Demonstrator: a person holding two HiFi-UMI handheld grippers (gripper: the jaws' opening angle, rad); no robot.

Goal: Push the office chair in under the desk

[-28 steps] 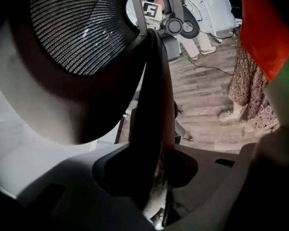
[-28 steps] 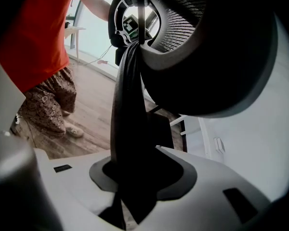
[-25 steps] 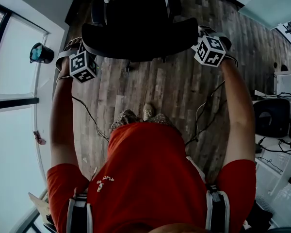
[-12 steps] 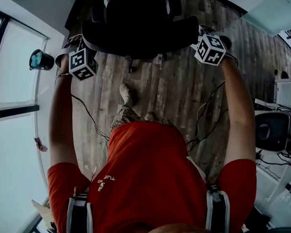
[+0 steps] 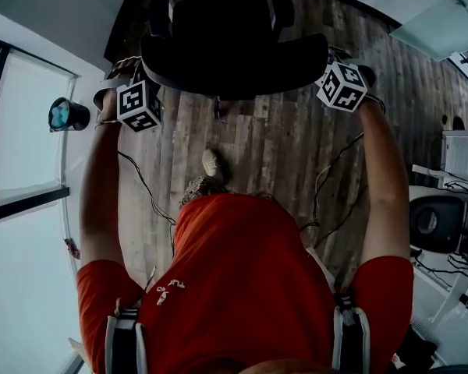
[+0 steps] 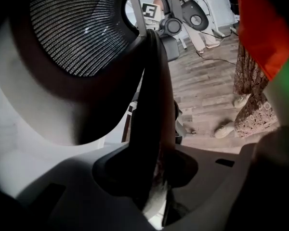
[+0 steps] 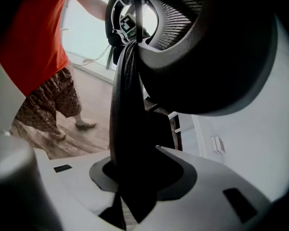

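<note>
I have the left gripper [image 6: 156,177] and right gripper [image 7: 135,179] clamped on the chair's [image 5: 226,41] stiff back rim. It looks heavy but should roll.

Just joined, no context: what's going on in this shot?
A person in a red shirt stands behind a black office chair on a wood floor, with a gripper in each hand. The left gripper is clamped on the left edge of the backrest, and the right gripper is clamped on its right edge. One foot is stepped forward toward the chair. These views don't show whether the chair is under the desk yet.
</note>
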